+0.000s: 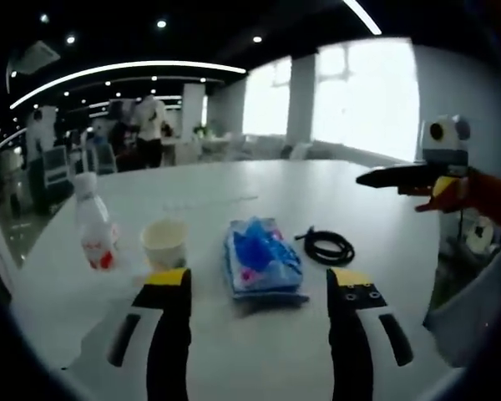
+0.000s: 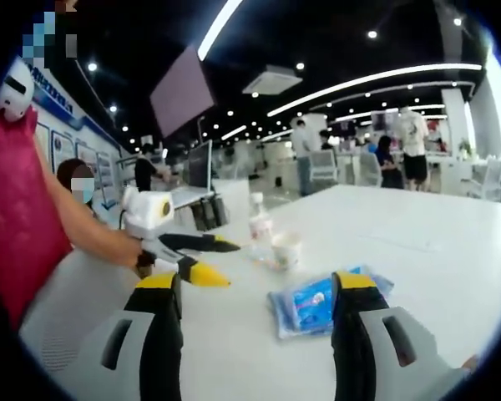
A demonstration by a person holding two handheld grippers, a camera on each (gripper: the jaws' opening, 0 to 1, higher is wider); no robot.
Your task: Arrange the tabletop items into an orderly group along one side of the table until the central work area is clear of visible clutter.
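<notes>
In the left gripper view, a clear water bottle with a red label, a white paper cup, a blue plastic packet and a coiled black cable lie in a row on the white table. My left gripper hovers open just short of the packet, nothing between its jaws. The right gripper reaches in from the right, above the table. In the right gripper view, my right gripper is open over the table near the packet, with the cup and bottle beyond. The left gripper is open at the left.
The table stretches wide and bare behind the items. A person's red sleeve is at the left of the right gripper view. Desks, chairs and standing people fill the office in the background.
</notes>
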